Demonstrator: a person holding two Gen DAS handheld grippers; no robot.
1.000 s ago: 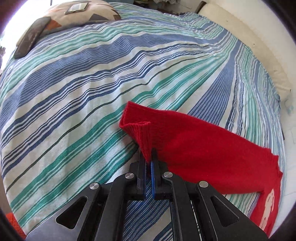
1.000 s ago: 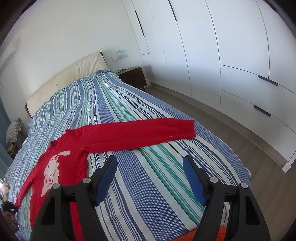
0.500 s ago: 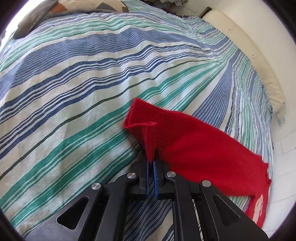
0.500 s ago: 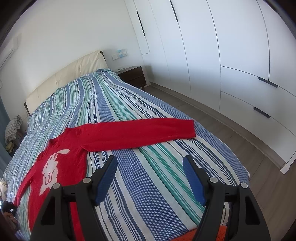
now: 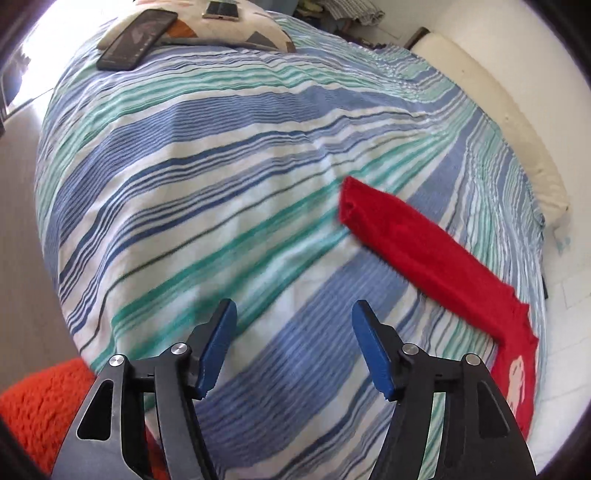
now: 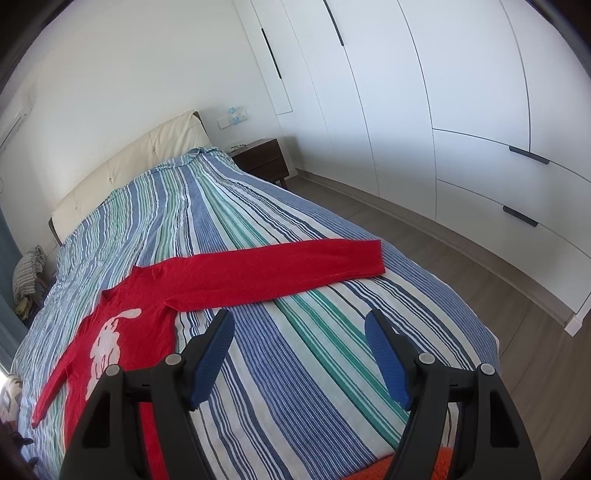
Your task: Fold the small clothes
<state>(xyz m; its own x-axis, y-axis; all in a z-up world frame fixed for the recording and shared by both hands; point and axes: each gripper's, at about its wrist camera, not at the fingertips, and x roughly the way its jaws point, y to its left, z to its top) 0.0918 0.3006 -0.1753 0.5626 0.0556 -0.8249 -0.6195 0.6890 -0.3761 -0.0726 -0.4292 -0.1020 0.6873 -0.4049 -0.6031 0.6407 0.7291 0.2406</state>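
A red sweater [image 6: 147, 325] with a white rabbit on its front lies flat on the striped bedspread [image 6: 295, 354]. One sleeve [image 6: 280, 266] stretches out to the right. The other sleeve [image 5: 417, 240] lies flat in the left wrist view, its cuff pointing away from the body [image 5: 517, 373]. My left gripper [image 5: 291, 347] is open and empty, held back from that cuff. My right gripper [image 6: 299, 354] is open and empty, above the bedspread just in front of the right sleeve.
A patterned pillow [image 5: 229, 33] with a dark phone [image 5: 136, 38] and a second phone [image 5: 221, 9] lies at the far end of the bed. An orange fuzzy item [image 5: 40, 410] sits at the near edge. White wardrobes [image 6: 461, 110] and a nightstand [image 6: 262, 158] stand beside the bed.
My left gripper has let go of the sleeve cuff, opened, and pulled back. The cuff now lies flat on the bedspread. The right gripper has barely moved.
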